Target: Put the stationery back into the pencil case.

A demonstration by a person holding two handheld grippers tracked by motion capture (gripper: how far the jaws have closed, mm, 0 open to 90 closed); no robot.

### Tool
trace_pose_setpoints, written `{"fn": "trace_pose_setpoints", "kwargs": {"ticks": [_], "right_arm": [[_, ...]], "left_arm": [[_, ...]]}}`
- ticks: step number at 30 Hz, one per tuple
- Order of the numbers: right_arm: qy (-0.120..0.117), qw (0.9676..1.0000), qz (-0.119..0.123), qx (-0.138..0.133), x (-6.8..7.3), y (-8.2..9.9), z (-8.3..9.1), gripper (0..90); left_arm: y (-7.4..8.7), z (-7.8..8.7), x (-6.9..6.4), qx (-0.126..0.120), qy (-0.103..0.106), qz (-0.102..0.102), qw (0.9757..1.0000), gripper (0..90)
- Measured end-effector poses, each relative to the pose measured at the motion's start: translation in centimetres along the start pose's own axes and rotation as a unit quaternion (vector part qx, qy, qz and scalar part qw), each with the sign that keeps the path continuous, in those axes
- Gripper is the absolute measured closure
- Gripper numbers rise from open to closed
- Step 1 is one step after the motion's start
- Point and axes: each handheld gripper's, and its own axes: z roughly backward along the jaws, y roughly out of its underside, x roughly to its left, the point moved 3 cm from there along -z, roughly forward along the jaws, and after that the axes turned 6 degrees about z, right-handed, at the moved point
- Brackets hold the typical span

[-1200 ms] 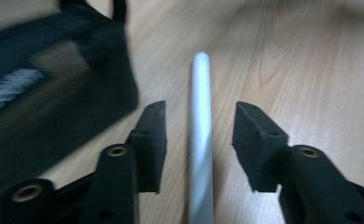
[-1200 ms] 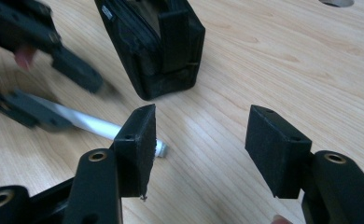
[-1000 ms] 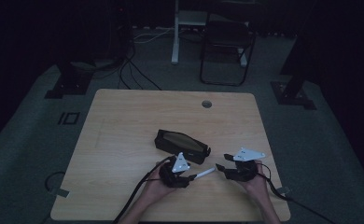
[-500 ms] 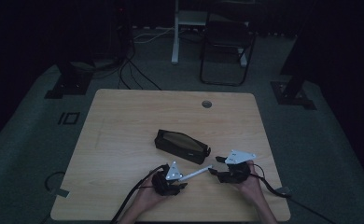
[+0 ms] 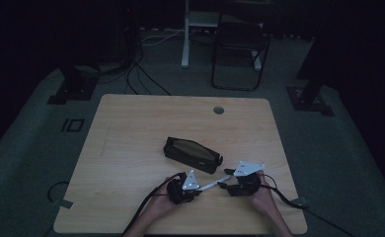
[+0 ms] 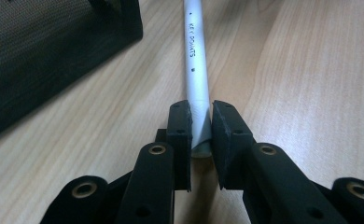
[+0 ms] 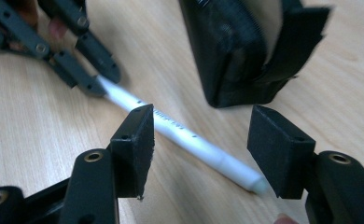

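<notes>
A white pen (image 5: 213, 184) with small black print lies on the wooden table (image 5: 131, 128), between my two grippers. My left gripper (image 6: 201, 126) has just been closing and its pads now press on the pen's (image 6: 196, 60) near end. In the high view that gripper (image 5: 199, 189) sits at the front middle of the table. My right gripper (image 7: 208, 140) stands open, its jaws either side of the pen's (image 7: 189, 137) other end without touching it. A black mesh pencil case (image 5: 191, 154) lies just beyond the pen.
The pencil case (image 6: 40, 51) lies close on the left of the left gripper view and close ahead in the right gripper view (image 7: 245, 51). A round cable hole (image 5: 218, 109) is near the table's far edge. A chair (image 5: 240, 47) stands on the floor beyond.
The left gripper's jaws have closed onto the pen's end, and that hand has sunk slightly toward the table. The right gripper has stayed open at the pen's other end.
</notes>
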Motion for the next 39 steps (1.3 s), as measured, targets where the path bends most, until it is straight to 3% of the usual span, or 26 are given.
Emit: {"fn": "trace_pose_setpoints", "kwargs": {"ticks": [4,7,8,9,10,13,16,19,21,24,25,26,27,29,32,35,36,39], "right_arm": [[-0.010,0.9998,0.001,0.017,-0.3,0.5,-1.3,43.8],[-0.015,0.9996,0.002,0.024,-0.4,0.7,-1.7,45.4],[-0.017,0.9995,0.004,0.026,-0.3,0.7,-1.8,45.4],[-0.017,0.9995,0.004,0.026,-0.3,0.7,-1.8,46.6],[-0.021,0.9991,0.009,0.035,-0.1,0.9,-2.0,50.4],[-0.027,0.9988,0.014,0.037,0.1,0.9,-2.1,55.3],[-0.032,0.9986,0.018,0.039,0.4,0.9,-2.0,60.9],[-0.035,0.9983,0.020,0.042,0.6,0.7,-2.0,66.8],[-0.037,0.9982,0.020,0.042,0.8,0.8,-1.9,69.9],[-0.039,0.9979,0.022,0.046,0.9,0.8,-1.8,73.3],[-0.039,0.9979,0.022,0.046,0.9,0.8,-1.8,73.3],[-0.043,0.9975,0.025,0.049,1.2,0.8,-1.6,75.6],[-0.044,0.9974,0.026,0.050,1.2,0.8,-1.6,75.9],[-0.046,0.9973,0.028,0.050,1.4,0.9,-1.5,76.2],[-0.047,0.9972,0.028,0.050,1.5,0.8,-1.5,77.9],[-0.040,0.9967,0.034,0.062,1.8,0.6,-1.5,78.6],[-0.043,0.9966,0.032,0.062,1.9,0.5,-1.6,78.7],[-0.046,0.9968,0.026,0.060,2.0,0.4,-1.7,78.8]], "left_arm": [[-0.1,-0.1,0.2,-0.001,-0.006,0.004,1.0000,77.5],[0.0,0.0,0.3,-0.001,-0.014,0.010,0.9999,66.1],[0.0,0.0,0.3,-0.001,-0.014,0.010,0.9999,66.1],[0.3,0.3,0.8,-0.003,-0.024,0.016,0.9996,66.1],[0.5,0.4,1.1,-0.004,-0.030,0.019,0.9994,58.6],[1.0,1.3,2.0,-0.012,-0.050,0.035,0.9981,54.7],[1.9,2.3,3.2,-0.026,-0.078,0.063,0.9947,52.4],[3.0,3.4,4.7,-0.045,-0.109,0.104,0.9875,48.8],[3.5,3.9,5.6,-0.052,-0.136,0.133,0.9804,46.9],[4.1,4.6,6.6,-0.065,-0.172,0.158,0.9703,46.0],[4.1,4.6,6.6,-0.065,-0.172,0.158,0.9703,45.8],[4.6,4.8,7.6,-0.060,-0.208,0.172,0.9611,44.3],[4.7,4.9,7.8,-0.059,-0.215,0.178,0.9585,43.4],[5.1,5.1,8.5,-0.066,-0.232,0.195,0.9507,43.3],[5.7,5.3,9.4,-0.076,-0.248,0.218,0.9407,43.3],[6.1,5.8,10.2,-0.090,-0.243,0.240,0.9355,43.0],[6.2,6.0,10.4,-0.092,-0.244,0.249,0.9326,43.0],[6.5,6.2,10.9,-0.088,-0.260,0.254,0.9275,41.4]]}}
